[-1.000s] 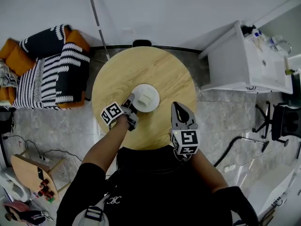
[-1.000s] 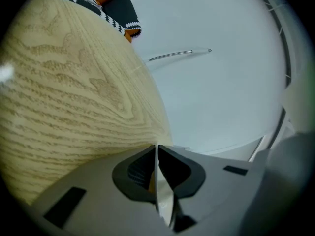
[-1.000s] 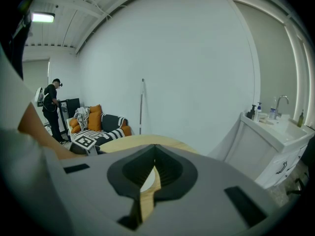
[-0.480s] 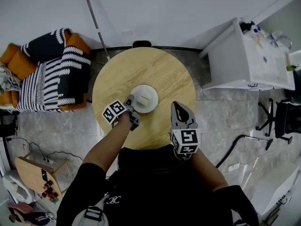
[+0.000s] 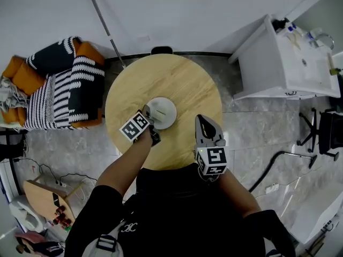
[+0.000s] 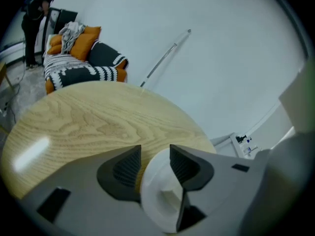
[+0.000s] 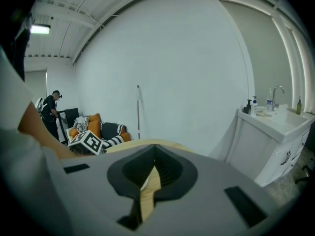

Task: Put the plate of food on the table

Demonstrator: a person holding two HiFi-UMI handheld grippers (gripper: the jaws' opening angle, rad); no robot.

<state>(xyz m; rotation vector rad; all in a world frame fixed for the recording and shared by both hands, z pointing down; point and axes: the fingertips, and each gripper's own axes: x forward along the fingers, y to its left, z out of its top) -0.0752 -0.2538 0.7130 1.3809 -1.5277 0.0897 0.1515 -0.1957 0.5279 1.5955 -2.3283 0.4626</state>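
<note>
A white plate (image 5: pixel 162 113) with a pale piece of food (image 5: pixel 161 110) rests on the round wooden table (image 5: pixel 182 79), left of centre. My left gripper (image 5: pixel 147 118) is at the plate's near-left rim. In the left gripper view the plate (image 6: pixel 160 193) has its rim between the jaws of the left gripper (image 6: pixel 155 154). The jaws are opening, and a gap shows beside the left pad. My right gripper (image 5: pixel 203 123) hovers over the table's near right part, shut and empty. The right gripper view shows the right gripper (image 7: pixel 155 149) with its tips together.
An orange sofa with striped black-and-white cushions (image 5: pixel 53 84) stands left of the table. A white cabinet with a sink (image 5: pixel 289 58) is at the right. A thin rod (image 5: pixel 104 23) leans on the wall behind. A small wooden side table (image 5: pixel 45 197) is on the floor at the lower left.
The left gripper has edged a little to the right along the plate's near rim. The plate stays flat on the table. The right gripper has not moved.
</note>
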